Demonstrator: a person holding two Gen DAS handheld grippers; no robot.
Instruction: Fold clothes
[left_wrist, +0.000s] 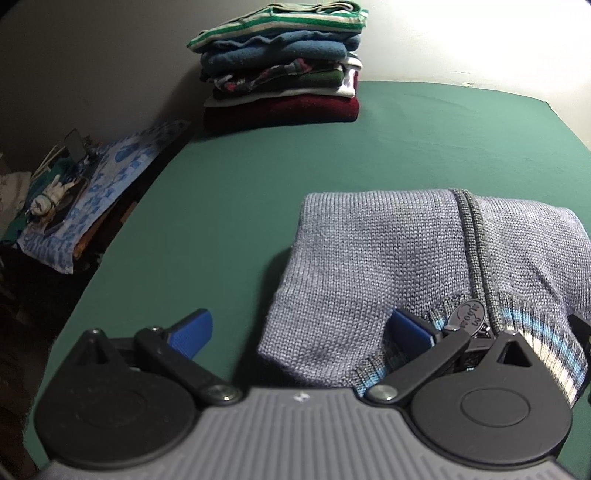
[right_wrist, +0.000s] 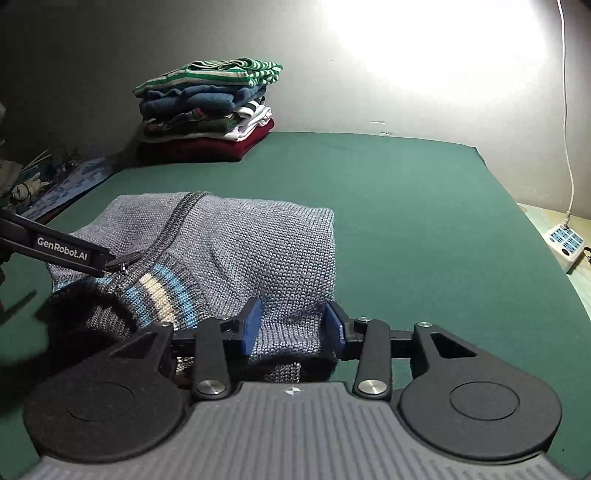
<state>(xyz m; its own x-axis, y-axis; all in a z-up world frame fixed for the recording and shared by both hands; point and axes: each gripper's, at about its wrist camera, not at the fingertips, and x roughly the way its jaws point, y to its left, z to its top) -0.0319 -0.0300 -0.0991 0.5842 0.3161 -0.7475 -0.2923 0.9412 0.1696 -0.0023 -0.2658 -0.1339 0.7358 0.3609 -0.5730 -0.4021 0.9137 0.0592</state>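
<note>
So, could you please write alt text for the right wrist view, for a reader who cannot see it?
The right gripper, jaws open, straddles the near edge of a folded grey-blue sweater on a green table. The left gripper reaches in from the left at the sweater's zip. A stack of folded clothes sits in the far corner by the wall.

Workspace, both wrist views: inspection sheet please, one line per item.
Surface: green table cover, smooth, bare at right.
Job's things: grey-blue knit sweater folded near front; stack of folded clothes at far left corner.
Clutter: patterned blue cloth and oddments off the left edge.
Grippers: left gripper open, one finger at the sweater's zip pull; right gripper open, its fingers either side of a sweater fold.
Cables: white cable down the wall to power strip.
Surroundings: plain wall, strong glare.
</note>
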